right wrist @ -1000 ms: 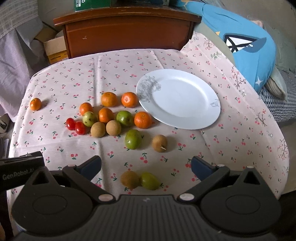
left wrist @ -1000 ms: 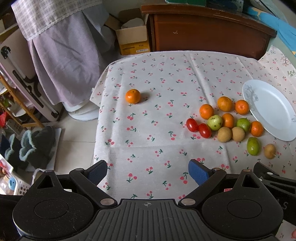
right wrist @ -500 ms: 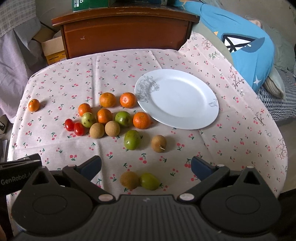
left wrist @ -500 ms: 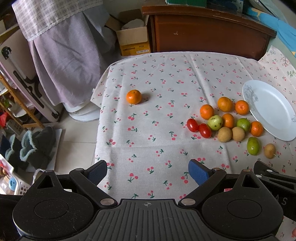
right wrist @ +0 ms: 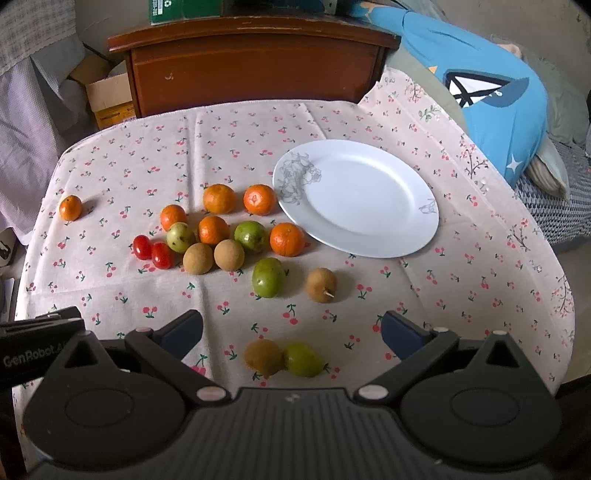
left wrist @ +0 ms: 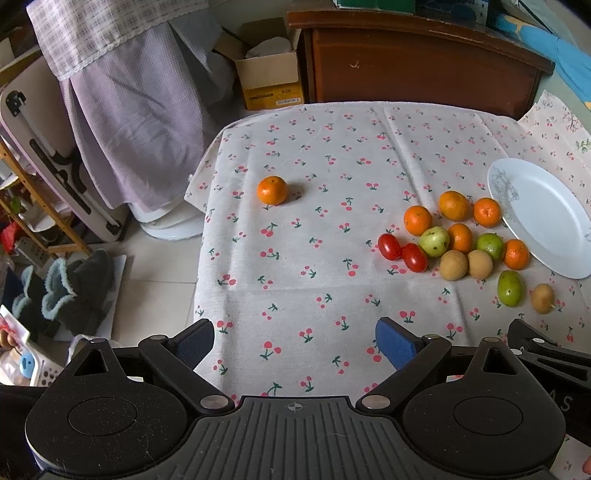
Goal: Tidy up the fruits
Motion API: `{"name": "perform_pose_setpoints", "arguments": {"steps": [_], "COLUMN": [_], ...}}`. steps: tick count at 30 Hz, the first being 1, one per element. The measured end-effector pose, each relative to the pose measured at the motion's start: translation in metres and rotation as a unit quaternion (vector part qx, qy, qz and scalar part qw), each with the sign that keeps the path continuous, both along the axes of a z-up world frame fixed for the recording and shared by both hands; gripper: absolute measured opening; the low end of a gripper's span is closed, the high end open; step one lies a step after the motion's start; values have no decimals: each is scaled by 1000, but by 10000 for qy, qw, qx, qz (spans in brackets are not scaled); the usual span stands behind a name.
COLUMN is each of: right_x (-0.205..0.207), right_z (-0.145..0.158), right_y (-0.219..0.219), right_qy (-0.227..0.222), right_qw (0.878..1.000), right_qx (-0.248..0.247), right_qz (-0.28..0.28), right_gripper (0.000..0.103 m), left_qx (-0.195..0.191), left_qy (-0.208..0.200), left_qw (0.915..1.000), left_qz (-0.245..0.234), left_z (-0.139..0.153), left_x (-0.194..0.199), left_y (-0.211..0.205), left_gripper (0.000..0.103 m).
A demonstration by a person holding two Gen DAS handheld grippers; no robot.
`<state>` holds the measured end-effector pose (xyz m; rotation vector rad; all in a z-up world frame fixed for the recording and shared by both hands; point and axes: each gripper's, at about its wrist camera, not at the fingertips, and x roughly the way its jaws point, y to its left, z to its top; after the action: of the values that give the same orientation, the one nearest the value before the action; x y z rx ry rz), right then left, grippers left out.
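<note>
A table is covered by a cherry-print tablecloth (right wrist: 258, 147). A dark wooden cabinet (right wrist: 251, 62) stands at the far side, with a cardboard box (left wrist: 271, 79) to its left on the tiled floor. A lilac cloth cover (left wrist: 136, 110) hangs at the left; a blue garment (right wrist: 491, 99) lies at the right.

"GenRobot" is read on the housing at the left edge of the right wrist view. A recycling mark is seen on the green box (right wrist: 184, 9) on the cabinet.

The white plate (right wrist: 369, 236) lies right of centre. The fruit cluster (right wrist: 218, 232) lies just left of it: mandarins, green fruits, brown fruits, two cherry tomatoes (right wrist: 152, 251). One lone mandarin (left wrist: 272, 189) lies far left.

The left gripper (left wrist: 294, 338) and right gripper (right wrist: 291, 330) are held above the near edge, jaws released, nothing grasped.

Compared with the earlier frames, both views are slightly shifted; no fruit has been moved.
</note>
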<state>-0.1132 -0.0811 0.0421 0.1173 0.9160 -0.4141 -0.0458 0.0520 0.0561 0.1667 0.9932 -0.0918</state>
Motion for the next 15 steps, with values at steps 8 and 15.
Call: {"name": "perform_pose_setpoints", "arguments": {"steps": [8,15], "right_x": [-3,-5], "right_z": [1,2], "right_y": [0,0], "right_qy": [-109,-194], "right_qw": [9999,9998], "right_qx": [7,7], "right_qz": [-1,63], "right_gripper": [102,102], "left_qx": [-35,-80], "left_qy": [-12,-28], "left_qw": [10000,10000], "left_qz": [17,25], "left_z": [2,3], "left_x": [0,-2], "left_y": [2,2], "left_gripper": [95,95]}}
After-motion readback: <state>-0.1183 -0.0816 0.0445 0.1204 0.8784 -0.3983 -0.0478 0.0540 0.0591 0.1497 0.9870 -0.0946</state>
